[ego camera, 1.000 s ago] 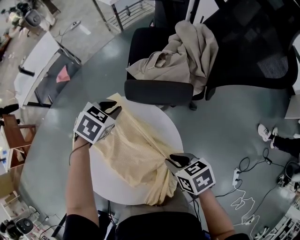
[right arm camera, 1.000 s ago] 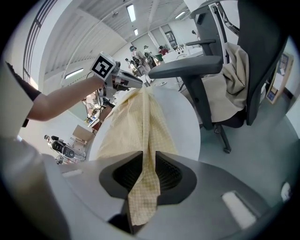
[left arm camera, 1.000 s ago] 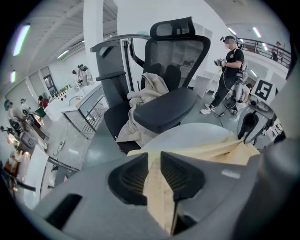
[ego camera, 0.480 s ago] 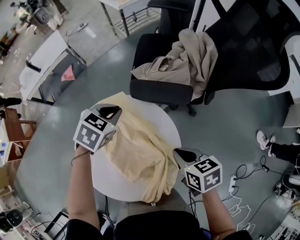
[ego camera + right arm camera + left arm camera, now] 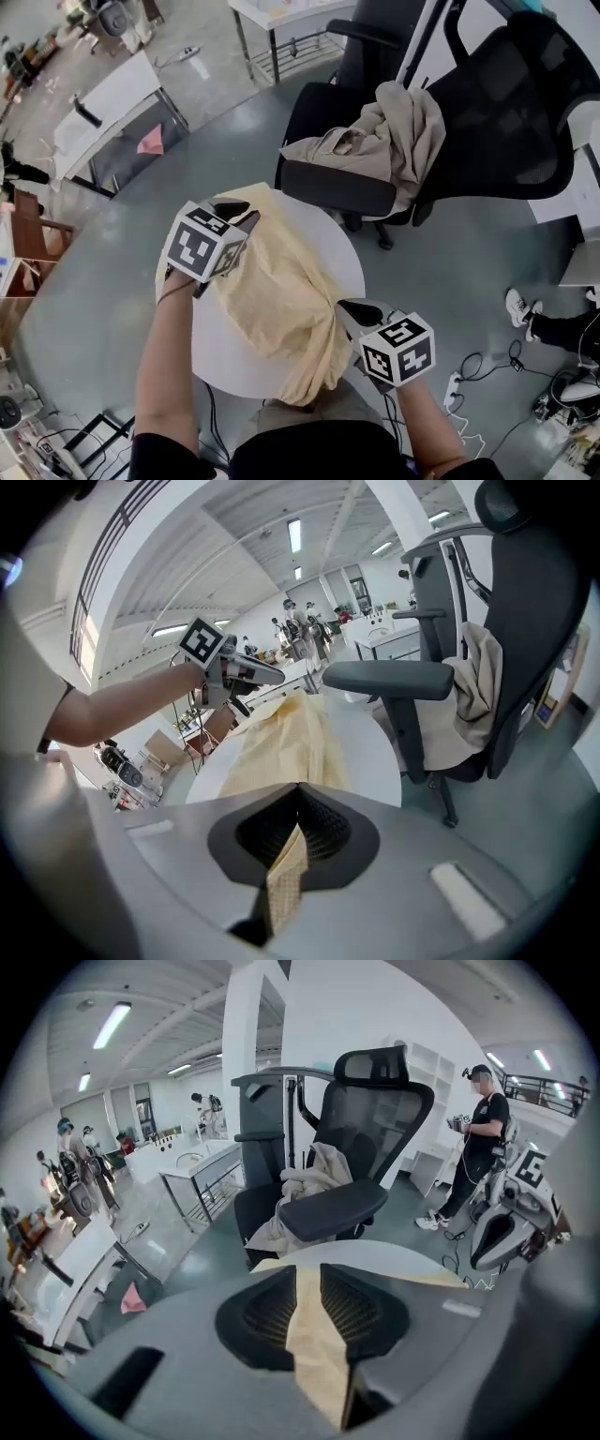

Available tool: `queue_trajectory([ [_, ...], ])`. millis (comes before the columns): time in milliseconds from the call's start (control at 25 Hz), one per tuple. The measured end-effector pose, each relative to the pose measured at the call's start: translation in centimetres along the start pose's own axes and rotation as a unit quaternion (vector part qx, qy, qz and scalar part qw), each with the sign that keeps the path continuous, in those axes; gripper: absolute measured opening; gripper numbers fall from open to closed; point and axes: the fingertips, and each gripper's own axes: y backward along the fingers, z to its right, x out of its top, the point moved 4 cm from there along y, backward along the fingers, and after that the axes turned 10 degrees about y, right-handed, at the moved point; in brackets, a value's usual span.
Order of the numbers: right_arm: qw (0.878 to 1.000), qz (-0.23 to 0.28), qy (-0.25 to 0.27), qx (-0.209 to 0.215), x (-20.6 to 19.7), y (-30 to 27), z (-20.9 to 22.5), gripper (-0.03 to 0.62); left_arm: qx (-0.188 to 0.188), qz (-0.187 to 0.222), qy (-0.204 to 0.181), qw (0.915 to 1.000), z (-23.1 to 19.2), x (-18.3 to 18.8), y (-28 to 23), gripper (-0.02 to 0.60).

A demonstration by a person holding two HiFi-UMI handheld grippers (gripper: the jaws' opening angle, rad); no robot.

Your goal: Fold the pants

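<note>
Pale yellow pants (image 5: 281, 291) lie bunched on a round white table (image 5: 211, 347), one end hanging over its near edge. My left gripper (image 5: 246, 217) holds the far left part of the cloth. In the left gripper view, the left gripper (image 5: 307, 1288) has a thick band of the pants (image 5: 319, 1354) filling the gap between its jaws; they have just been opening a little but still press on it. My right gripper (image 5: 349, 311) is at the pants' near right edge. In the right gripper view, the right gripper (image 5: 298, 803) is shut on a thin strip of the pants (image 5: 291, 742).
A black office chair (image 5: 337, 187) with a beige garment (image 5: 375, 141) draped on it stands just beyond the table. A second mesh chair (image 5: 525, 103) is at the upper right. Cables and a power strip (image 5: 459, 380) lie on the floor to the right. A person (image 5: 483, 1147) stands beyond.
Both grippers have risen with the pants in them. The cloth, spread flatter a second ago, is now lifted and gathered into a narrower drape between them.
</note>
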Motion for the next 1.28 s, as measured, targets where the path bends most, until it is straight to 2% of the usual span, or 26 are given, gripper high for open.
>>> queue_trajectory([
  [120,1.000,0.006,0.002,0.004,0.2,0.2,-0.7,0.002,-0.009,0.003,-0.003,1.0000,1.2,-0.6,0.6,0.055],
  [360,1.000,-0.002,0.021,0.017,-0.4,0.0,-1.8,0.002,-0.011,0.016,0.013,0.9997,4.9,-5.5,2.5,-0.005],
  [600,0.997,-0.015,0.069,0.035,-1.4,0.1,-3.5,0.002,-0.004,0.037,0.042,0.9984,9.8,-11.4,5.3,-0.005],
  [960,0.989,-0.040,0.121,0.079,-5.7,2.9,-8.2,0.002,0.001,0.038,0.139,0.9896,18.7,-21.7,8.7,-0.005],
  [1120,0.985,-0.048,0.131,0.103,-8.8,4.2,-9.8,0.002,-0.010,0.008,0.149,0.9887,22.6,-25.8,7.7,0.060],
  [1280,0.980,-0.065,0.142,0.121,-11.1,5.5,-10.9,0.002,-0.019,-0.022,0.171,0.9848,25.2,-28.6,6.7,0.092],
])
